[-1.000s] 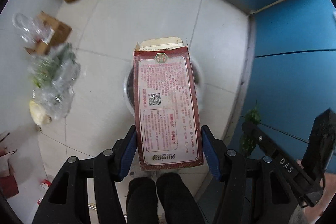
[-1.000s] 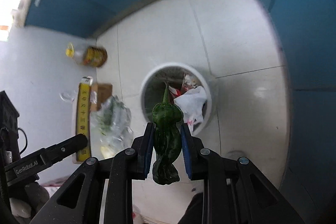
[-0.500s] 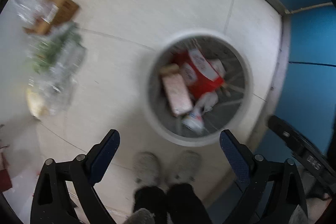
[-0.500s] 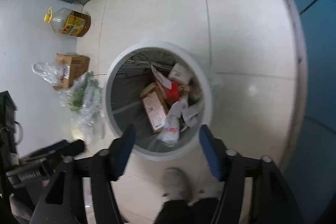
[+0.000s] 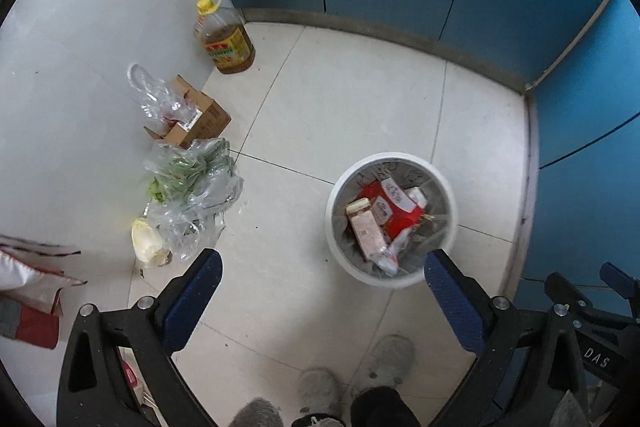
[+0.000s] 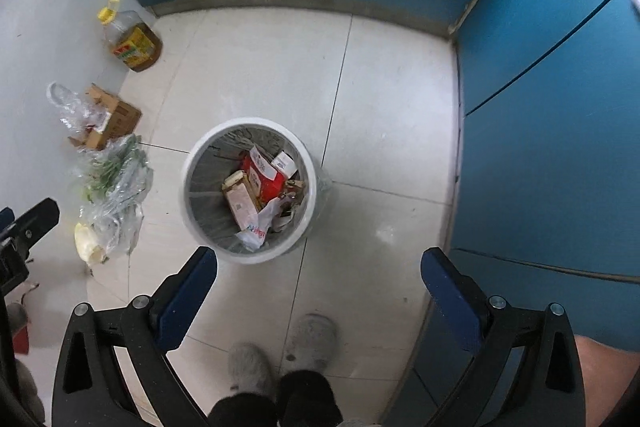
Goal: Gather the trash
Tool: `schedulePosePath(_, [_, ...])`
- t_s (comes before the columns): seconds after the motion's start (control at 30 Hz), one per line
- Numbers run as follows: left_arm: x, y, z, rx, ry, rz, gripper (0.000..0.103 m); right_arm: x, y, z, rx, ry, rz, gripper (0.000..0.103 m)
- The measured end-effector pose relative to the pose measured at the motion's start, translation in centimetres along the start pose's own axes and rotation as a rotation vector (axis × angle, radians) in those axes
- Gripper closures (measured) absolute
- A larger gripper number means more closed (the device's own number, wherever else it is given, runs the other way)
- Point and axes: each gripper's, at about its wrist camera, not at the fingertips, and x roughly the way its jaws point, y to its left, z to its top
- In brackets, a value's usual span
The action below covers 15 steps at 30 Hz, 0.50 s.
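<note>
A white round trash bin (image 5: pixel 341 247) stands on the tiled floor; it also shows in the right wrist view (image 6: pixel 188 211). Inside lie a pink-and-red printed carton (image 5: pixel 366 229), red and white packaging (image 5: pixel 396 205) and crumpled white plastic (image 6: pixel 256 231). My left gripper (image 5: pixel 322 281) is open and empty, high above the floor, left of and nearer than the bin. My right gripper (image 6: pixel 318 277) is open and empty, above the floor in front of the bin. The green pepper is not visible.
Along the grey wall on the left lie a cooking oil bottle (image 5: pixel 224 39), a cardboard box (image 5: pixel 196 119) with clear plastic, and a clear bag of greens (image 5: pixel 192 179). Blue cabinets (image 6: pixel 540 107) line the back and right. The person's slippers (image 6: pixel 312 339) stand below.
Both grippers opened and dropped their loads: the printed carton and the green pepper fell toward the bin. Both grippers then rose and pulled back from it.
</note>
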Motion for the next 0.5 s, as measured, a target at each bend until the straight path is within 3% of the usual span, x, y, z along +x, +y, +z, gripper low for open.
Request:
schedulePosePath(0.23, [-10.7,0.5,-3.9,0.001,-0.05,-0.049,0.0,-13.6,-0.2,-4.5,-0.023,-0.121,-0.012,0.0])
schedulePosePath(0.5, [-24.7,1.1,-10.2,0.074,-0.138,-0.059,0.0,-30.9,-0.6,-14.0,0.042,-0.273,-0.024,0.0])
